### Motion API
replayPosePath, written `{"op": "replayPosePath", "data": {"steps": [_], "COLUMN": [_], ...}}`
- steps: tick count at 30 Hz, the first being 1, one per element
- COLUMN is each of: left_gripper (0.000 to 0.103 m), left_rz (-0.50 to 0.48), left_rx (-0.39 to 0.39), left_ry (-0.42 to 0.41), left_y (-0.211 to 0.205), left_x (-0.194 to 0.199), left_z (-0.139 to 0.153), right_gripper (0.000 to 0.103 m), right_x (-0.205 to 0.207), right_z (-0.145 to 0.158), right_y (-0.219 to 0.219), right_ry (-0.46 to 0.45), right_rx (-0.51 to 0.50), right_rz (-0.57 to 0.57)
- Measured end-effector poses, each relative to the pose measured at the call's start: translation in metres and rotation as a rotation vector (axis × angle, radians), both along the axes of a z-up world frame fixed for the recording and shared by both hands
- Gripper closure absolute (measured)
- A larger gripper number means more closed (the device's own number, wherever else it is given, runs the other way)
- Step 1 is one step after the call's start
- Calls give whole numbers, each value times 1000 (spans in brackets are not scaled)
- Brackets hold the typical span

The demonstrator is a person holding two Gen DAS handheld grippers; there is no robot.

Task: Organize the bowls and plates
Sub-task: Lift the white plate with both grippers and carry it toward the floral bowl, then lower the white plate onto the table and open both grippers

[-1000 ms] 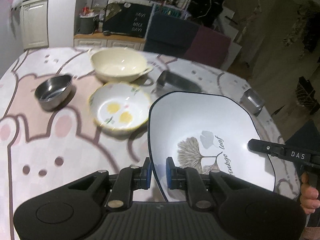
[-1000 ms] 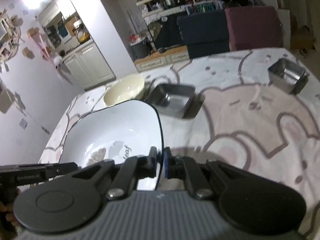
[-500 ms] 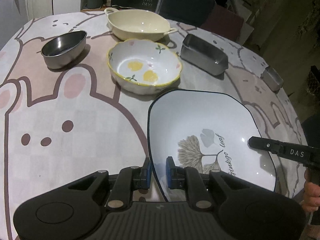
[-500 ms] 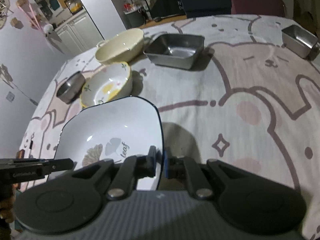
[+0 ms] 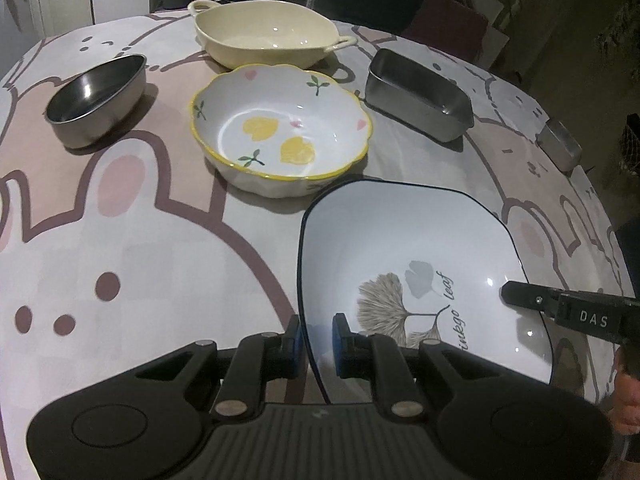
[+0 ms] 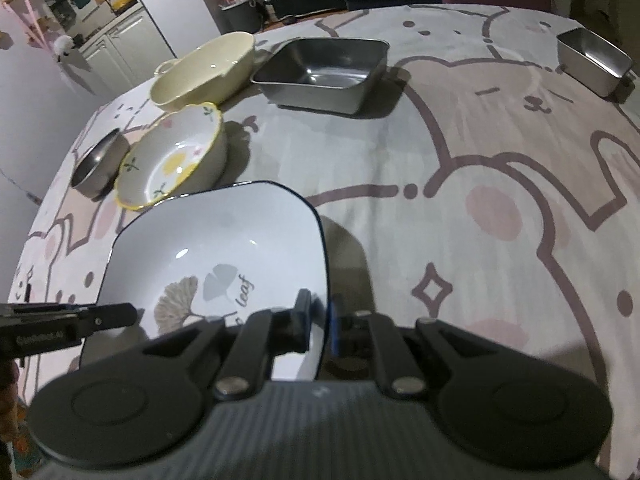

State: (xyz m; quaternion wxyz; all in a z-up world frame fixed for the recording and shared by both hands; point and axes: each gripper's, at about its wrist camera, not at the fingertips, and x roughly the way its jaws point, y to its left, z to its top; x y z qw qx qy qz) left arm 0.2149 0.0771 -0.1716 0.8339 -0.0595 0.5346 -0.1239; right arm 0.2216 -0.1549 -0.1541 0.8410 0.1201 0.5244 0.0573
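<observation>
1. The left gripper [image 5: 316, 340] is clamped on the left rim of the white square plate [image 5: 420, 248], one pad outside the rim and one inside.
2. The right gripper [image 6: 318, 326] pinches the same plate's opposite rim in the same way (its jaws nearly together, with only the thin edge between them).
3. The plate, with a dark rim and a ginkgo leaf print, hangs between the two grippers over the rabbit-patterned tablecloth [image 5: 140, 240], casting a shadow there; whether it touches the cloth I cannot tell.
4. Just ahead of the left gripper, past the plate's far edge, sits the yellow-rimmed flower bowl [image 5: 280, 136].
5. Farther ahead is the cream handled dish [image 5: 268, 32]; ahead and to the left, the round steel bowl [image 5: 96, 100].
6. Ahead of the right gripper stands the large steel tray [image 6: 324, 74], and far to its right the small steel tray [image 6: 596, 64].
</observation>
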Motion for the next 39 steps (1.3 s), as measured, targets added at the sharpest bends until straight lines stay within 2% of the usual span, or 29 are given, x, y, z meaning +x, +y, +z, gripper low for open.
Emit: {"op": "replayPosePath", "data": {"steps": [21, 39], "left_gripper": [85, 85], "left_rz": [-3, -1], "left_rx": [9, 8], "left_ry": [28, 41], "left_y": [-6, -5], "left_x": [14, 15], "left_z": [-9, -10], "right_gripper": [91, 90], "right_x": [18, 19], "right_z": [-10, -10], "right_y": [3, 1], "right_ry": [16, 30], "right_rx": [-51, -43], "right_rz": [12, 25]}}
